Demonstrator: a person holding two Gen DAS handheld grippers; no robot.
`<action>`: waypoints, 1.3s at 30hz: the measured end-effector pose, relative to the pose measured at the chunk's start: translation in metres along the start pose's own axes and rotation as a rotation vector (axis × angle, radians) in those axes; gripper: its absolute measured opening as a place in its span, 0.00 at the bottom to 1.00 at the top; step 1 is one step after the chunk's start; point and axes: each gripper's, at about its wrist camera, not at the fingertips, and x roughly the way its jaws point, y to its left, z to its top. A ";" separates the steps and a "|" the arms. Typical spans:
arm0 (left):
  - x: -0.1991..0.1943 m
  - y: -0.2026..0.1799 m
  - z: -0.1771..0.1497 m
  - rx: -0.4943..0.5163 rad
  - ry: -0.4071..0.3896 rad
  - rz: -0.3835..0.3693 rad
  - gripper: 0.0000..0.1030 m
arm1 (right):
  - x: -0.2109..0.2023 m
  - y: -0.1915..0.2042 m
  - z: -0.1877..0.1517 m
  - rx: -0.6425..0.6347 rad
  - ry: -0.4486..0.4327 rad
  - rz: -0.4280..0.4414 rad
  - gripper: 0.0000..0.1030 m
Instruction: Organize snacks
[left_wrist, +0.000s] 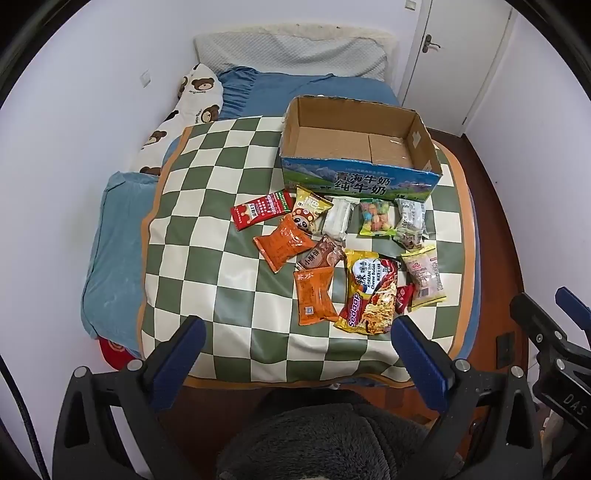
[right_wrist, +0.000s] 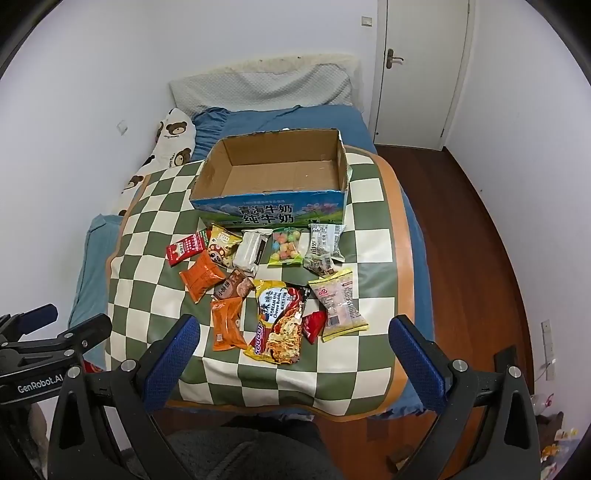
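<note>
noodle packet (right_wrist: 277, 325) — long axis toward box (right_wrist: 266, 212) | flat on blanket (right_wrist: 147, 236)

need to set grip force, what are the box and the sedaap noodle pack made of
Box: looks like corrugated cardboard, matte brown inside, printed outside, torn rim edges. Sedaap noodle pack: seemingly thin glossy plastic film, crinkled with light glints.

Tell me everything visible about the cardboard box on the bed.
The cardboard box is a shallow, open-topped milk carton: plain brown corrugated card inside, blue printed front with mountains and white Chinese lettering. Its top edges look roughly torn and nothing lies inside. It sits upright on the green-and-cream checkered blanket, at the far end of the spread of snack packets; the nearest packets lie right along its front wall, though contact is unclear. Neither gripper is near it.
</note>
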 end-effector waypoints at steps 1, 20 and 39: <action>0.000 0.000 0.000 0.001 0.000 -0.001 1.00 | 0.000 0.001 0.000 -0.003 0.001 -0.001 1.00; 0.001 0.002 0.005 -0.004 0.002 0.000 1.00 | 0.007 0.002 -0.001 0.004 0.003 -0.002 1.00; 0.000 -0.002 0.009 0.001 0.002 0.001 1.00 | 0.011 0.008 0.006 0.001 0.002 -0.004 1.00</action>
